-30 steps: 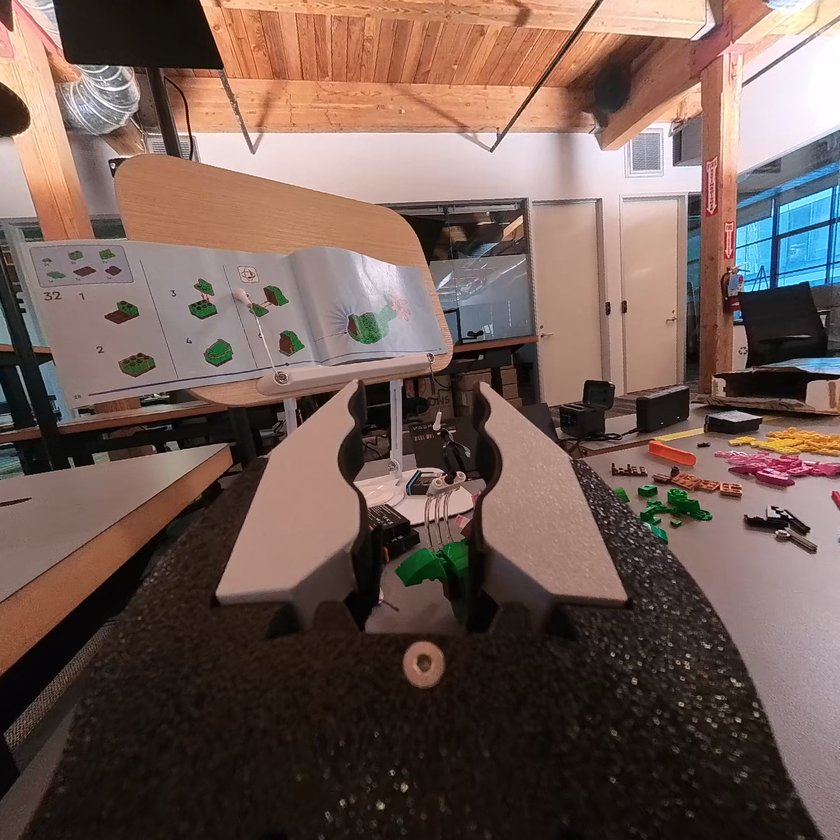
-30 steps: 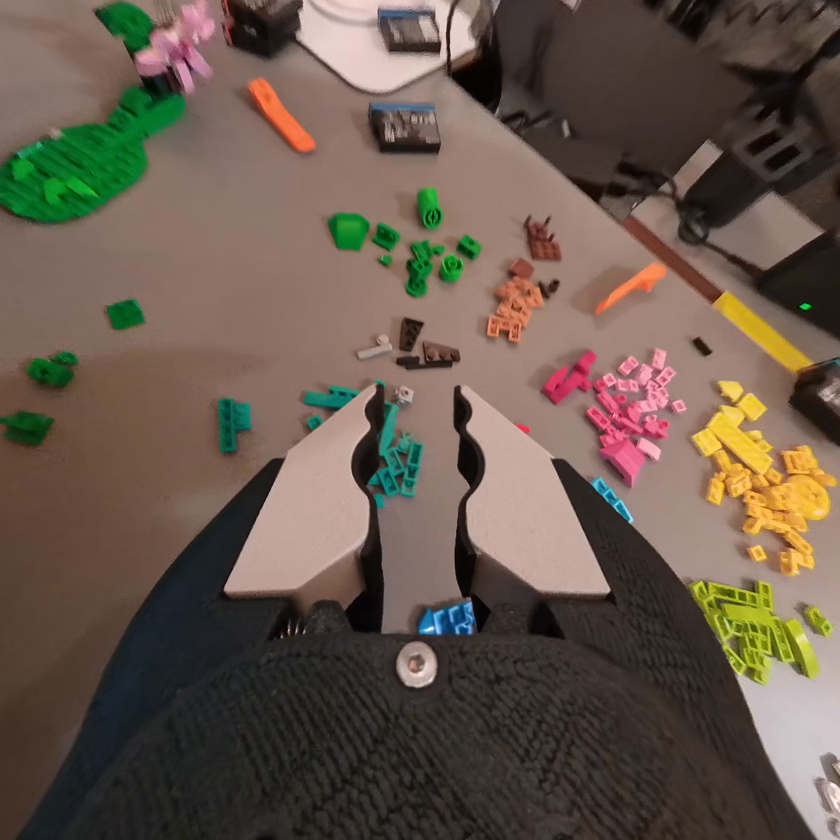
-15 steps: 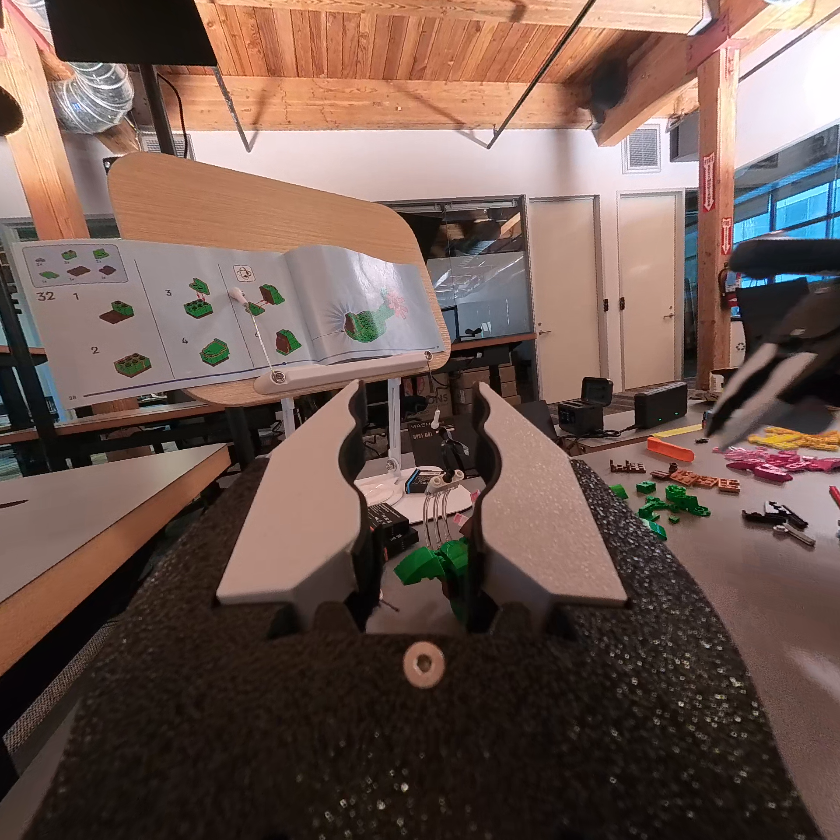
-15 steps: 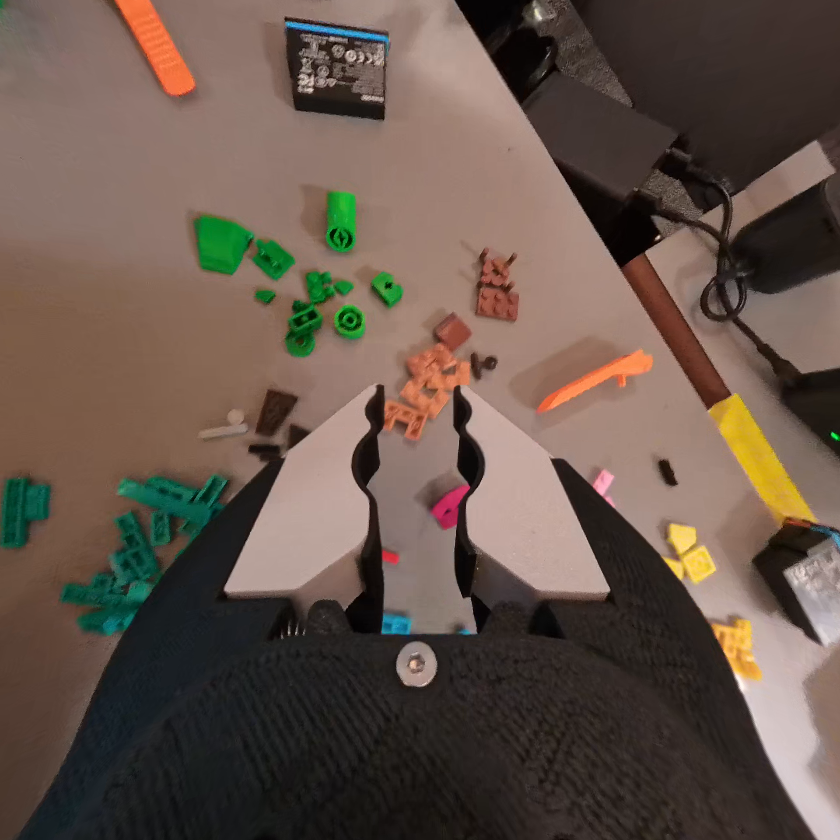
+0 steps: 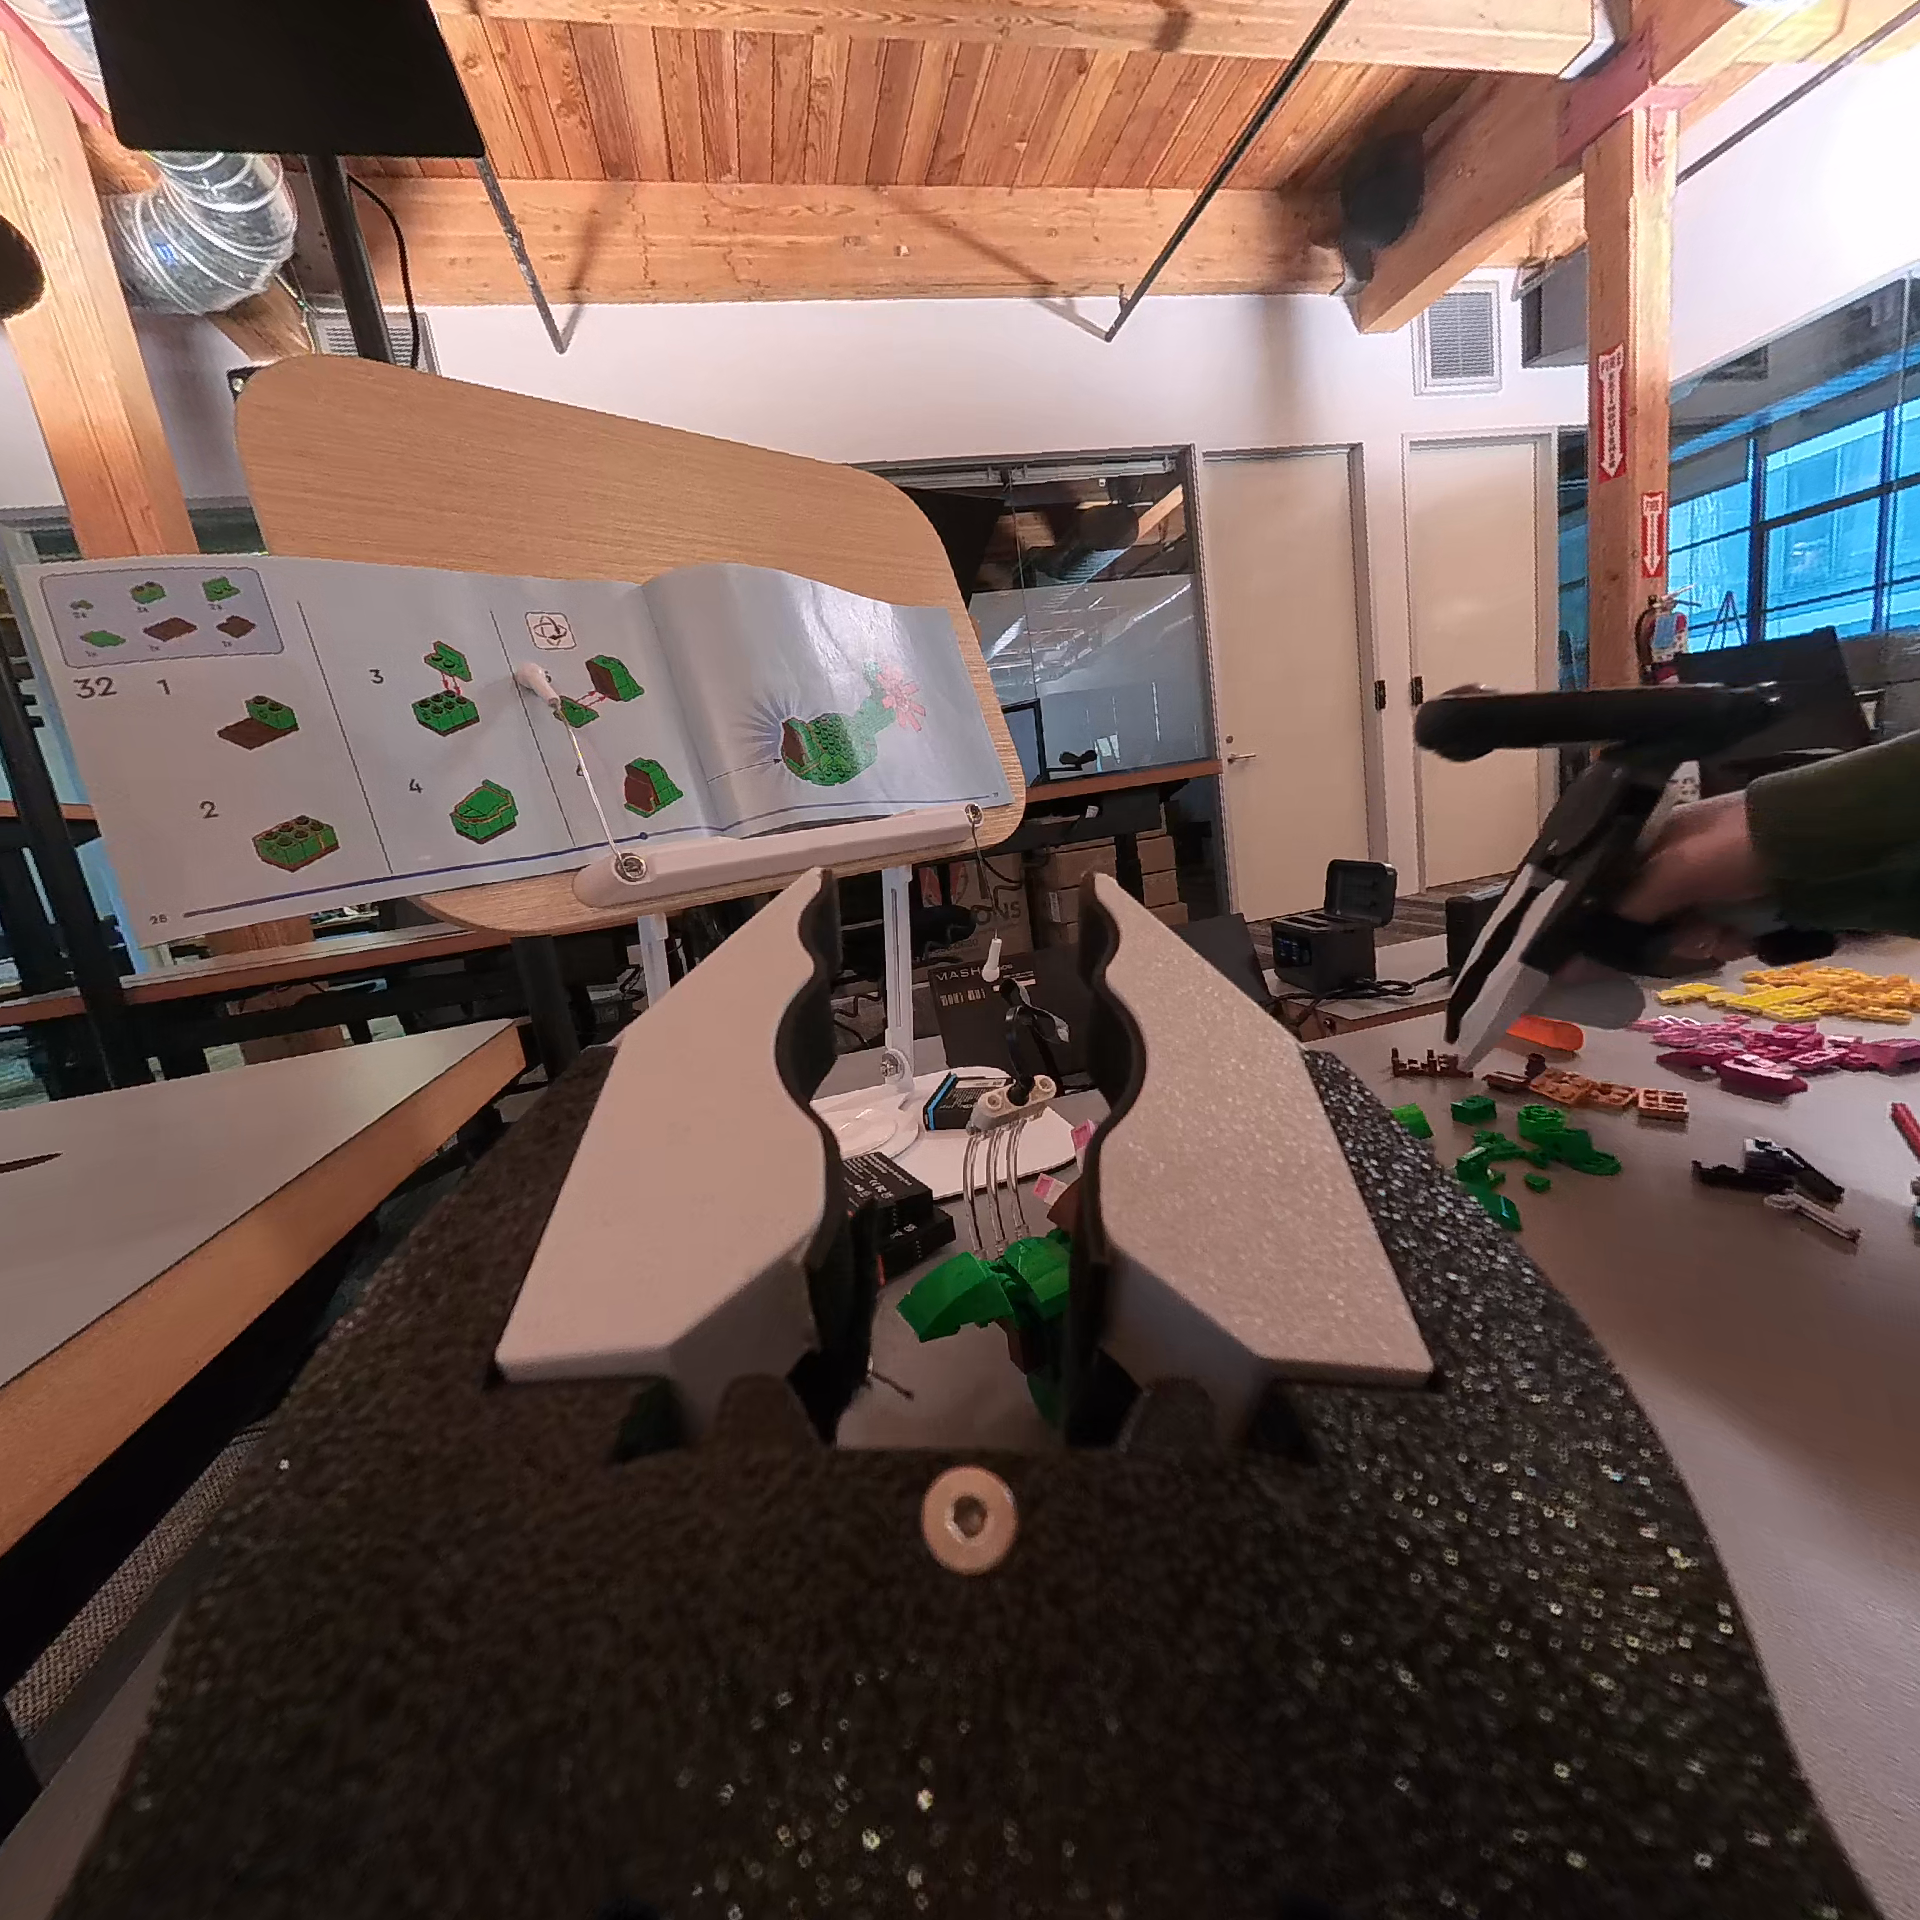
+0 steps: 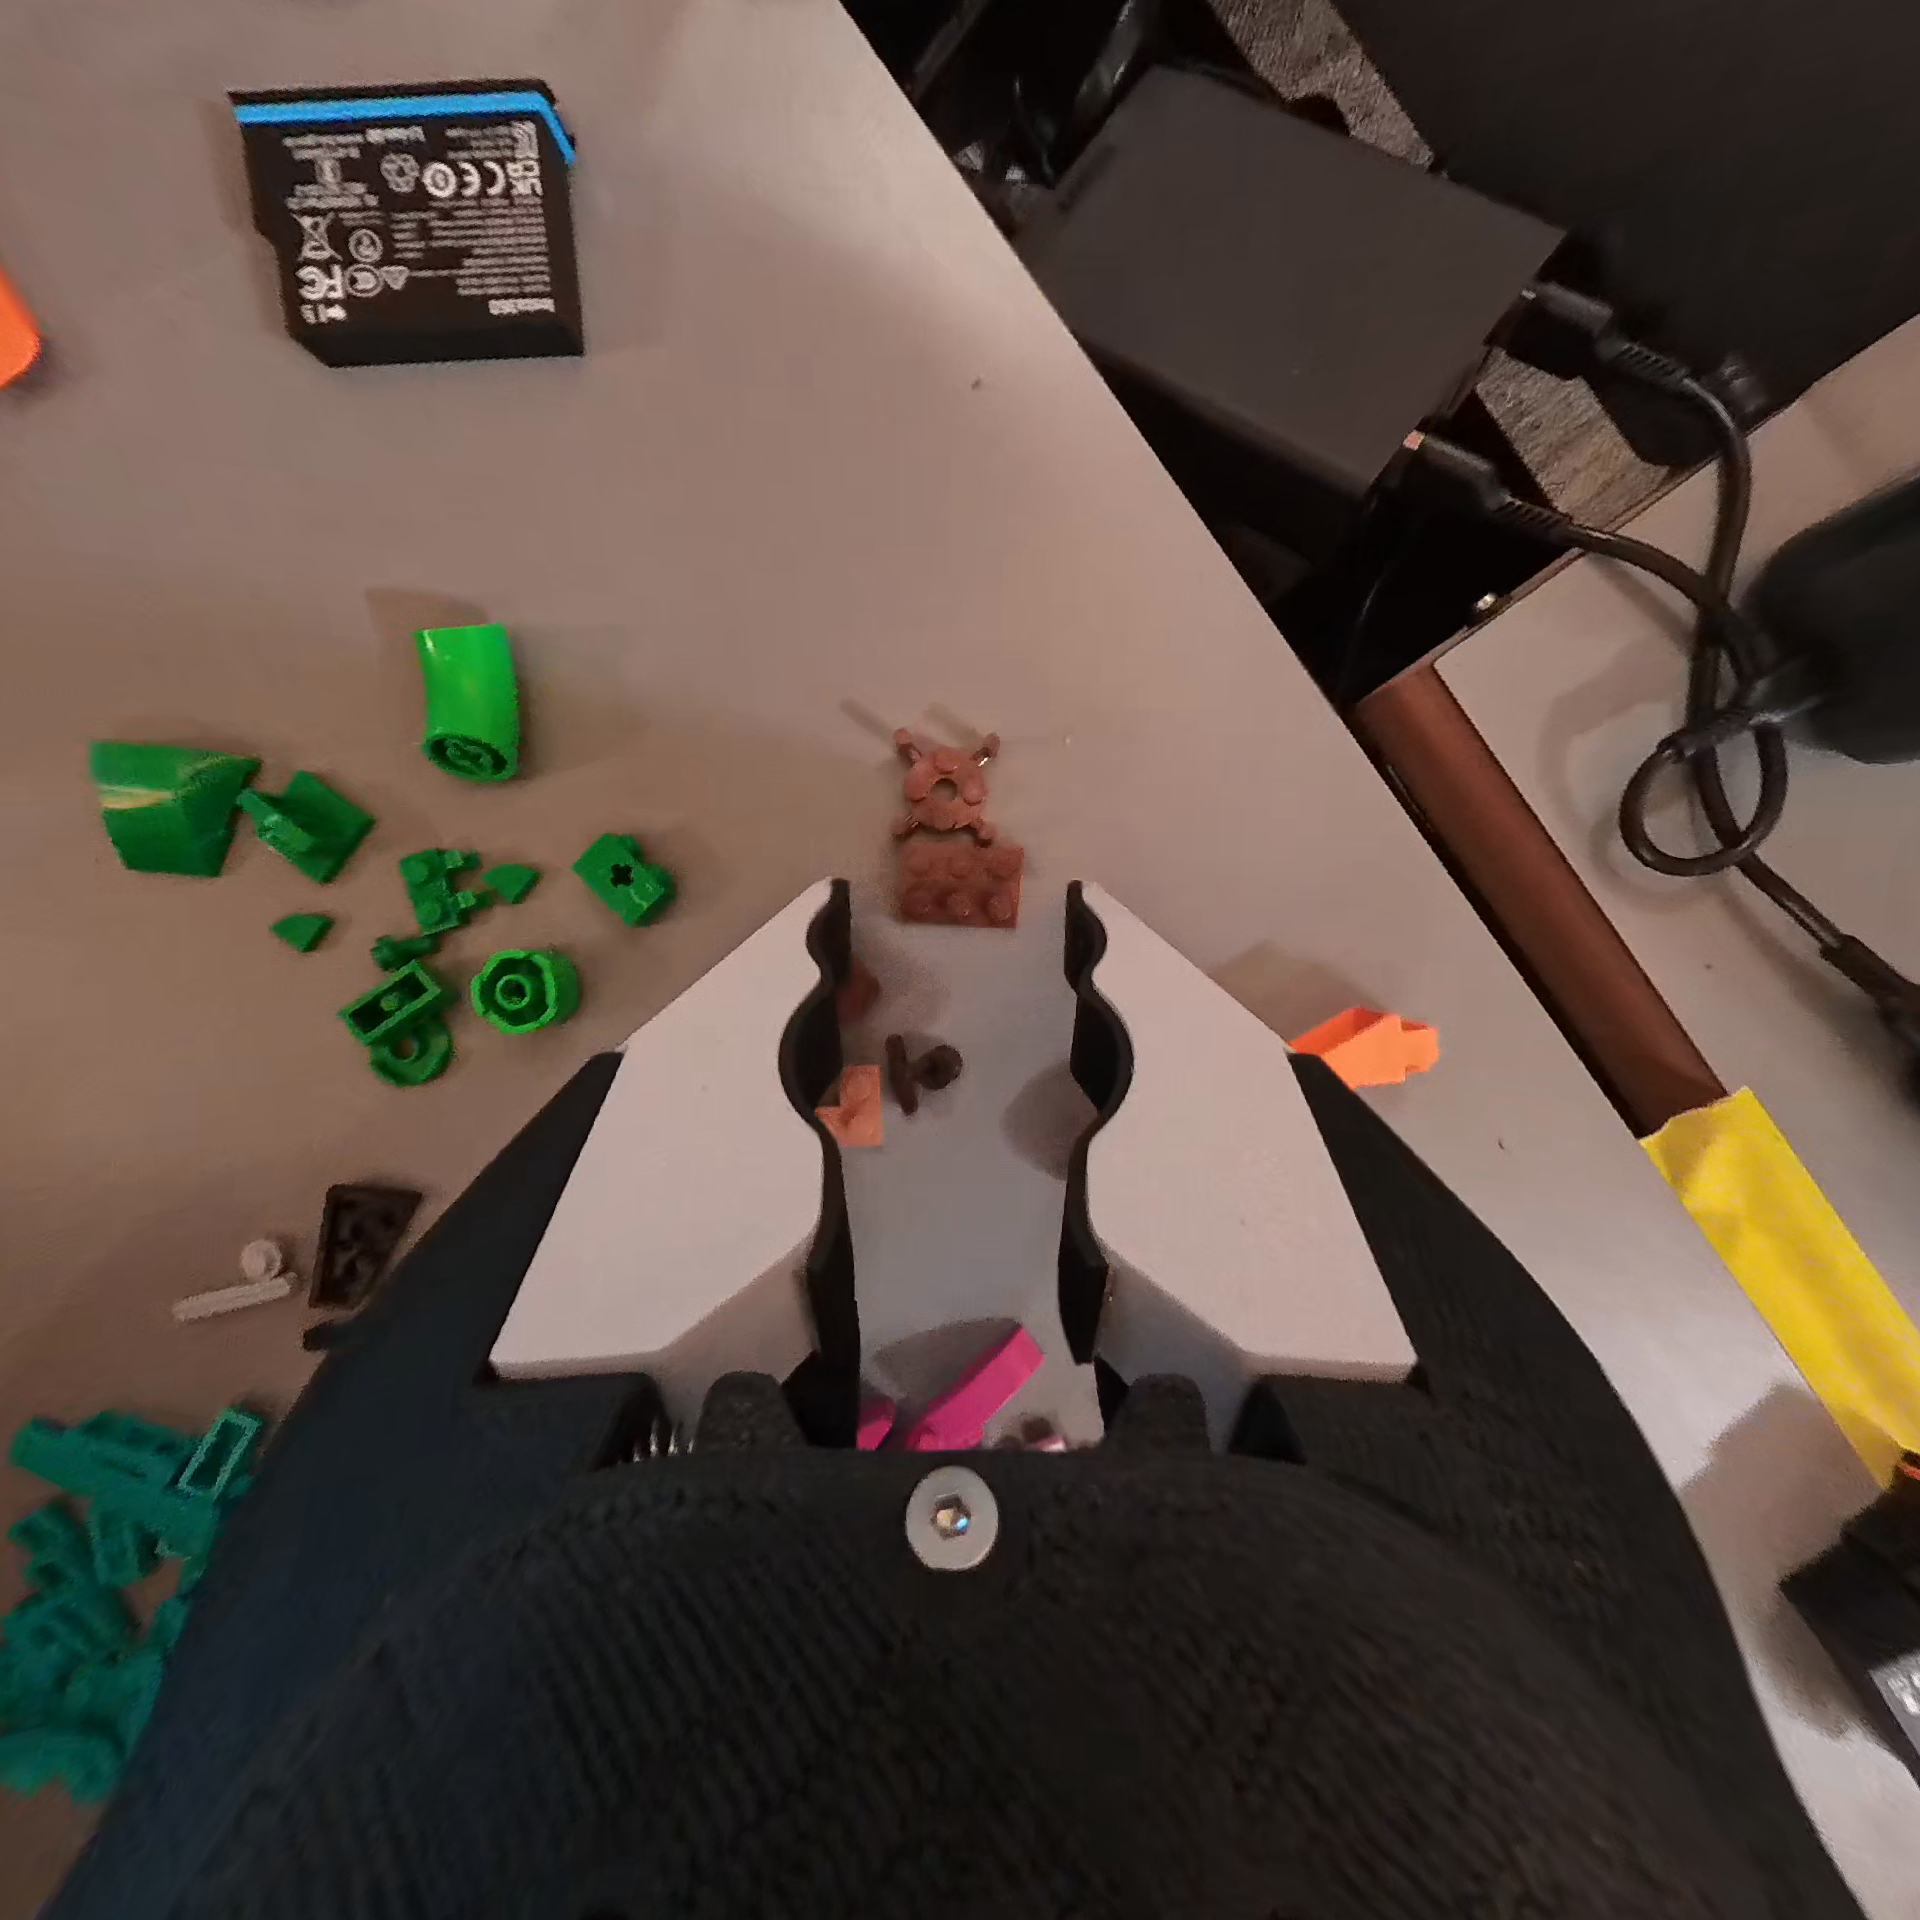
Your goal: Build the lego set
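My right gripper point(image 6: 956, 891) is open and empty, low over the grey table point(image 6: 727, 499). Its tips sit on either side of a brown square plate point(image 6: 961, 883), with a brown round piece with prongs point(image 6: 945, 790) just beyond. It also shows in the left wrist view point(image 5: 1481, 1023), held by a hand, tips down by the brown pieces point(image 5: 1429, 1062). My left gripper point(image 5: 956, 894) is open and holds still. A green build with clear rods point(image 5: 997, 1278) stands on the table between its fingers, near the right one. The instruction booklet point(image 5: 499, 727) lies open on a wooden stand.
Loose green pieces point(image 6: 457, 904) lie left of the right gripper, with teal ones point(image 6: 94, 1558) at lower left. A black battery point(image 6: 405, 218) lies farther off. An orange separator point(image 6: 1366, 1044) and yellow tape point(image 6: 1787, 1247) lie near the table's right edge. Pink point(image 5: 1766, 1055) and yellow point(image 5: 1808, 997) piles lie at the right.
My right gripper has moved forward from the teal pile, past the orange pieces, and come down close to the brown plate. It has come into the left wrist view. The left gripper has not moved.
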Tool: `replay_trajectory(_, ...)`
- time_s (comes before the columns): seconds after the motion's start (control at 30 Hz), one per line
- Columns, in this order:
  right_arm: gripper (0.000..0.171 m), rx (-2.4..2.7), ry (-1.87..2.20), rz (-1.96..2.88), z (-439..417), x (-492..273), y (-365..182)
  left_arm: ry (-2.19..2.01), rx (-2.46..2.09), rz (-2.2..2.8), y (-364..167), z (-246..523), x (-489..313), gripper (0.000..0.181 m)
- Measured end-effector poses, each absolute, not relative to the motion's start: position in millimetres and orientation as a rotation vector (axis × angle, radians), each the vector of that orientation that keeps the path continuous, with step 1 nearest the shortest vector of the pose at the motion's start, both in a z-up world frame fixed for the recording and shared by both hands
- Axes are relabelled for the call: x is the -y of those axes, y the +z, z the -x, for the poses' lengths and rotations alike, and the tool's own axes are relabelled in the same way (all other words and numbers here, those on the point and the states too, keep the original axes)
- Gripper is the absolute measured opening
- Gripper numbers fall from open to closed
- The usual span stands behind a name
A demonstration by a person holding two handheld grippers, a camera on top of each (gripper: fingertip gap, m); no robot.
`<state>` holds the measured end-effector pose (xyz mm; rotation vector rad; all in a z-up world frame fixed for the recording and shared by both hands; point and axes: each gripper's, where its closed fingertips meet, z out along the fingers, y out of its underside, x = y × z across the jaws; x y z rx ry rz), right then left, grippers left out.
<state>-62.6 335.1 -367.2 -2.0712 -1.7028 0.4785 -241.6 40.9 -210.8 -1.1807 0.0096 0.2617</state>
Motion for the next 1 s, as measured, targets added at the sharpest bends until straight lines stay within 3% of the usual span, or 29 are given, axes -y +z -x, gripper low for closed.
replay_trajectory(0.17, 0.037, 1.728, 0.46, 2.077, 65, -338, -373, 0.26, -0.011, 1.183, -211, 241, -42, 0.043)
replay_trajectory(0.33, 0.023, 1.742, 0.465, 2.071, 65, -334, -373, 0.259, -0.011, 1.184, -211, 241, -42, 0.042)
replay_trajectory(0.63, 0.023, 1.752, 0.439, 1.985, 62, -323, -352, 0.255, -0.01, 1.18, -211, 241, -41, 0.042)
replay_trajectory(0.83, 0.022, 1.826, 0.542, 1.752, 67, -258, -307, 0.248, -0.01, 1.178, -210, 240, -41, 0.042)
replay_trajectory(1.0, 0.022, 1.981, 0.629, 1.559, 55, -169, -304, 0.242, -0.001, 1.179, -211, 241, -41, 0.042)
